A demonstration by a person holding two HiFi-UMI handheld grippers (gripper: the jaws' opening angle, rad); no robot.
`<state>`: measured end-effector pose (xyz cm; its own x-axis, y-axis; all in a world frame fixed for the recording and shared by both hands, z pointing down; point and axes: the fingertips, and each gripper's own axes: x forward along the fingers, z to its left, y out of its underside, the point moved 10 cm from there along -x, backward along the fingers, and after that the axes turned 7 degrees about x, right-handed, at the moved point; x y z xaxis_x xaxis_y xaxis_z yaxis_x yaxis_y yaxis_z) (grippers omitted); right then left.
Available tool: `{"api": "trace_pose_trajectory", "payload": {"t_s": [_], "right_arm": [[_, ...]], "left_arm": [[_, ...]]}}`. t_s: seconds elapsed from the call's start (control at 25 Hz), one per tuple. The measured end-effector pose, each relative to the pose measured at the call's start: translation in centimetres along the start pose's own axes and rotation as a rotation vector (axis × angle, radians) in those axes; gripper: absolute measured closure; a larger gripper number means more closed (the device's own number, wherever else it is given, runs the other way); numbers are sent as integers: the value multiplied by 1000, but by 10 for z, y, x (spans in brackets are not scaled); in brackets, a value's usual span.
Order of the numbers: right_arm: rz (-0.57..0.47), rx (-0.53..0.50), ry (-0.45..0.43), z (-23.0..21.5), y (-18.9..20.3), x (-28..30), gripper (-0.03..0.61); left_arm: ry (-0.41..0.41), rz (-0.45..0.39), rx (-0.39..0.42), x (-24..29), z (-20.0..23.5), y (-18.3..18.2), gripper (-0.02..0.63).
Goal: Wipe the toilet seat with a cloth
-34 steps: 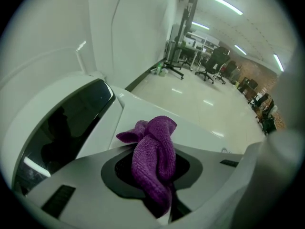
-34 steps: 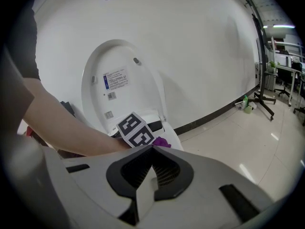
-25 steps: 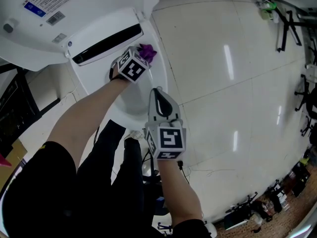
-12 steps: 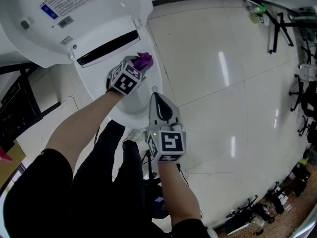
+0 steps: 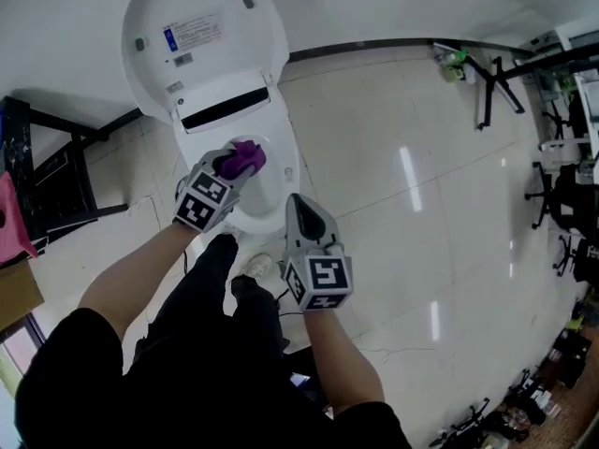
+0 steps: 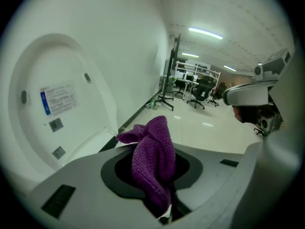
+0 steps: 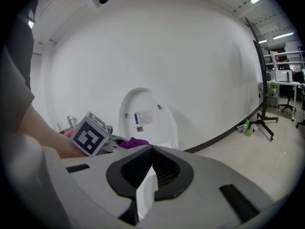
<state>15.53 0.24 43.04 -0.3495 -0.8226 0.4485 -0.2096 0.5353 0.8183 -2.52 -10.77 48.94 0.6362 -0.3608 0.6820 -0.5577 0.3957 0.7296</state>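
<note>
Purple cloth [image 5: 243,159] near toilet seat rim [image 5: 288,171]

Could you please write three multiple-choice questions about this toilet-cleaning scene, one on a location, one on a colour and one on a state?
1. Where is the cloth?
A. lying on the floor
B. held in the left gripper
C. on a desk in the background

2. What colour is the cloth?
A. purple
B. yellow
C. green

3. How does the toilet lid stand?
A. shut down flat
B. taken off entirely
C. raised upright

Answers:
1 B: the left gripper view shows it pinched between the jaws.
2 A: it reads purple in all three views.
3 C: the head view shows the lid's underside, with its label facing out.
</note>
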Motion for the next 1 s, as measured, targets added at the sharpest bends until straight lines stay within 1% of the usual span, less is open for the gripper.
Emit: {"api": "trace_pose_trajectory", "payload": {"t_s": [0.16, 0.32, 0.52, 0.64, 0.76, 0.88, 1.0], "right_arm": [[-26, -45, -34, 31, -18, -49, 563], [-42, -94, -65, 65, -27, -89, 563], [-85, -116, -78, 109, -34, -124, 565], [-116, -129, -62, 139, -35, -136, 565], [-153, -125, -27, 170, -35, -141, 565], [-193, -102, 18, 200, -33, -144, 565], [-225, -98, 64, 229, -31, -147, 565]], "left_arm": [[-51, -69, 28, -79, -35, -17, 515], [-86, -125, 68, -148, -64, -24, 515], [-103, -199, 118, -220, -82, -27, 514], [-93, -246, 162, -258, -84, -24, 515], [-72, -289, 213, -294, -81, -15, 515], [-42, -318, 256, -327, -72, -3, 514], [-15, -339, 282, -355, -60, 13, 515]]}}
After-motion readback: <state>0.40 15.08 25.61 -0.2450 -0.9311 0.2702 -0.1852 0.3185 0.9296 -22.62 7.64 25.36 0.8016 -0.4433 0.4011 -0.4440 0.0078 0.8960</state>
